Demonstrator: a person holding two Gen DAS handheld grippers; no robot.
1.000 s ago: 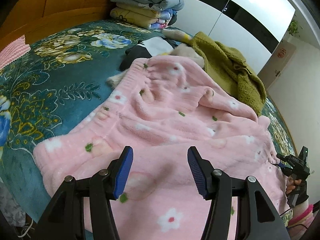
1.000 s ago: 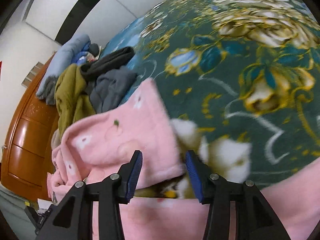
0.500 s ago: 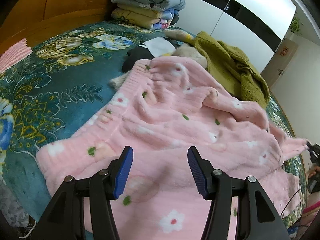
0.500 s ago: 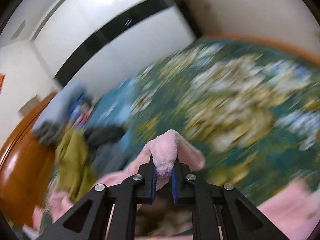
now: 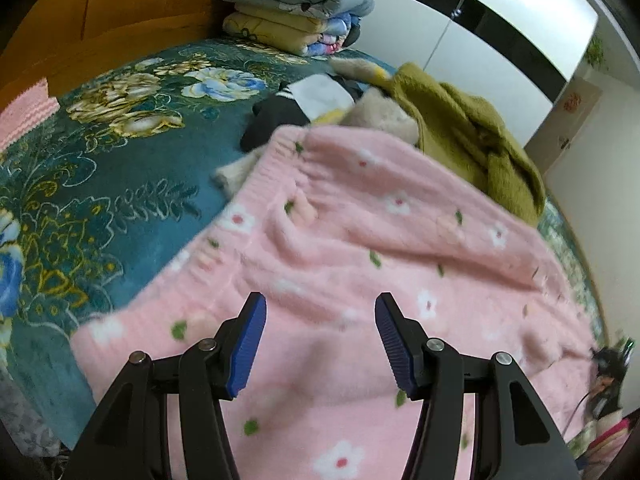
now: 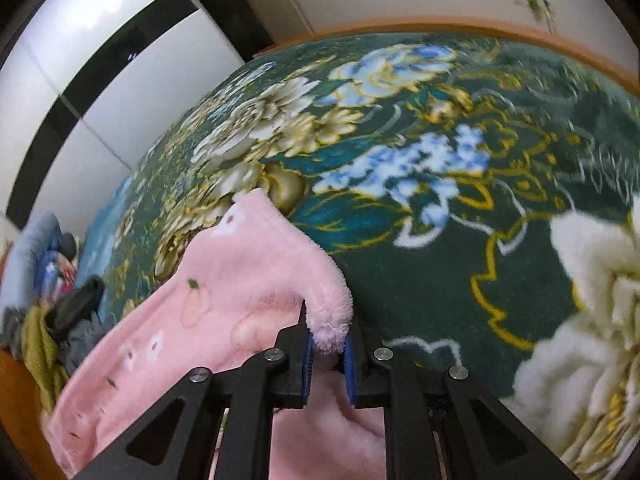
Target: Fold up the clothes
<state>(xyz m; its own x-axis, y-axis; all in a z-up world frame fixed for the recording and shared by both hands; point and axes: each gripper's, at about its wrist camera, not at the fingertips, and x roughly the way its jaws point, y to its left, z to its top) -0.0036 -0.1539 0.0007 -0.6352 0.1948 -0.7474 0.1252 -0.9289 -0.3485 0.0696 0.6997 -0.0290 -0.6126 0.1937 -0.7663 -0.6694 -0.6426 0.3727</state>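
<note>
Bedroom: floral-blanketed bed [image 5: 120,184], wardrobe [image 5: 492,28]

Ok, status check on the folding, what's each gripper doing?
Left gripper open above the pink fleece garment. Right gripper pinching its corner, jaws easing open. Olive garment crowds the far edge.

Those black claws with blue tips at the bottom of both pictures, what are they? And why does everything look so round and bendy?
They are grabbers, and a person holds one in each hand. Each has a small camera looking along its two fingers, with a very wide lens that bends the picture.

One picture is from the left gripper. It is open, above a fluffy pink garment with little flowers, holding nothing. The garment lies on a green flowery bedspread, near an olive garment and stacked folded quilts.

The other is from the right gripper. A corner of the pink garment is between its fingers, though the jaws are opening slightly.
</note>
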